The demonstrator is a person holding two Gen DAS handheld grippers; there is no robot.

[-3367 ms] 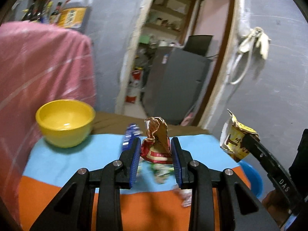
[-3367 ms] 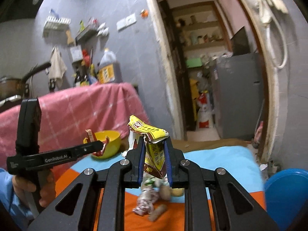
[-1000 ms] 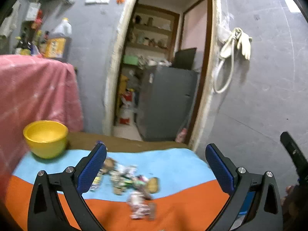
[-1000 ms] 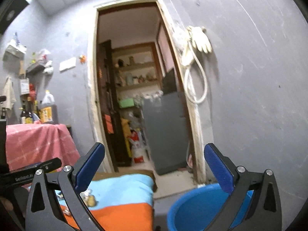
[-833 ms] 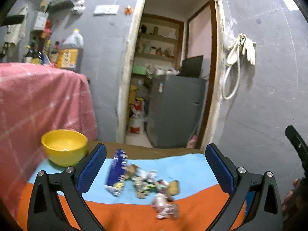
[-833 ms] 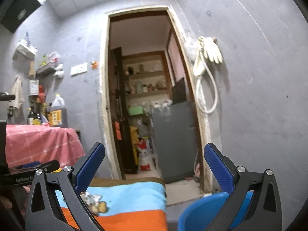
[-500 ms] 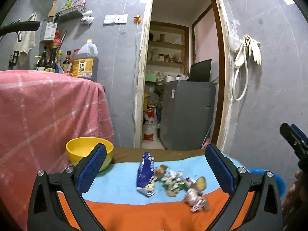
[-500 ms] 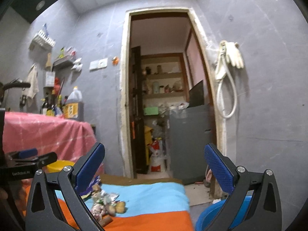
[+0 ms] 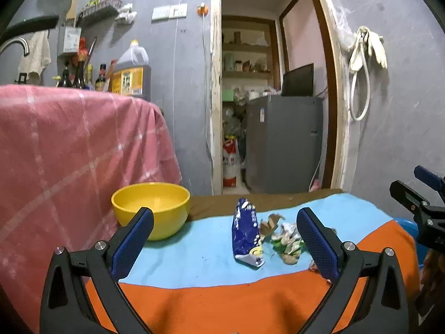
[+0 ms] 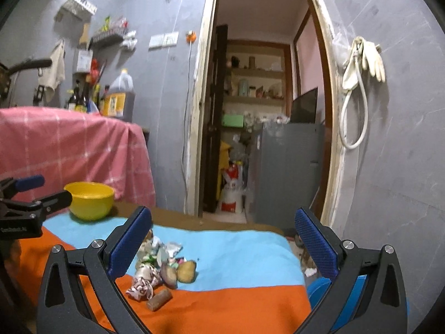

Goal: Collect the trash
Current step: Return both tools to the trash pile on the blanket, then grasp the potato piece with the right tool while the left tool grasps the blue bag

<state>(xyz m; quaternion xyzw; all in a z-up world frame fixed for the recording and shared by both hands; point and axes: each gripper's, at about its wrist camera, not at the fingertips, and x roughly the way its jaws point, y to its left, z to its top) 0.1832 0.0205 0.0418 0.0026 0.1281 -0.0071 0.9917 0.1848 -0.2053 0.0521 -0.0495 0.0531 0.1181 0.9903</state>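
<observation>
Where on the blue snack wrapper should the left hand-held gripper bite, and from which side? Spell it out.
Take the blue snack wrapper by its raised far end, the crumpled tip that lifts off the cloth. Bring the left hand-held gripper, which is open, straight forward and slightly from the wrapper's left, since loose scraps crowd its right edge. The flat near end probably offers no purchase.

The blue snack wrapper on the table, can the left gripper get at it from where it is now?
Probably yes. The left gripper is open, and the blue snack wrapper stands between and just beyond its fingers with nothing in front. The crumpled wrappers crowd its right side.
</observation>
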